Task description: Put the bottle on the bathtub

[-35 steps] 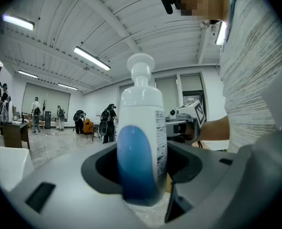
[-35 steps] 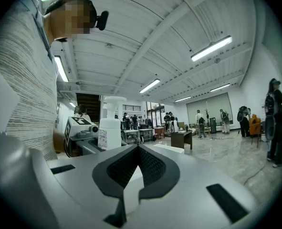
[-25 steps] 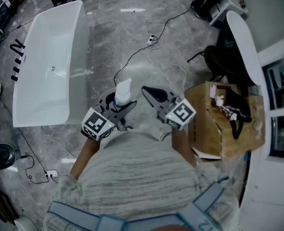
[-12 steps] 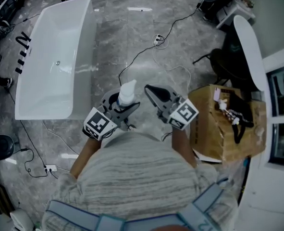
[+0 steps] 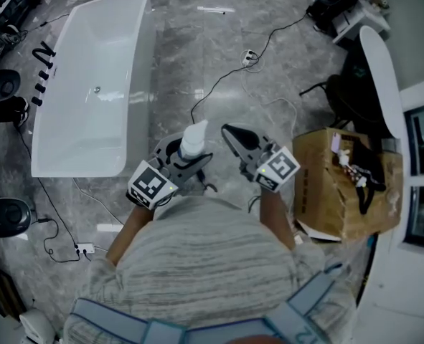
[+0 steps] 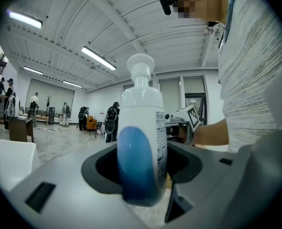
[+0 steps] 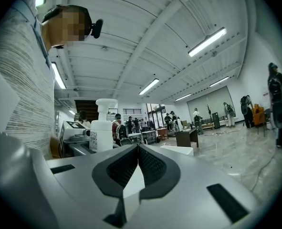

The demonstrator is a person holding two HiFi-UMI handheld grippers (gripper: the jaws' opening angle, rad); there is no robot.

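A white pump bottle point(image 5: 191, 140) with a blue label point(image 6: 137, 161) stands upright between the jaws of my left gripper point(image 5: 181, 155), which is shut on it. In the right gripper view the same bottle point(image 7: 102, 130) shows to the left. My right gripper point(image 5: 234, 136) is held beside it with its jaws shut on nothing. The white bathtub point(image 5: 90, 92) stands on the floor to the upper left in the head view, well away from both grippers.
A cardboard box point(image 5: 344, 185) with items in it stands to the right. Black cables point(image 5: 226, 77) run across the marble floor ahead. A power strip point(image 5: 84, 249) lies near the tub's near end. Several people stand far off in the hall.
The view has shifted: the bathtub and box have slid right and downward in the head view. Both grippers keep their pose, the bottle still held in the left one.
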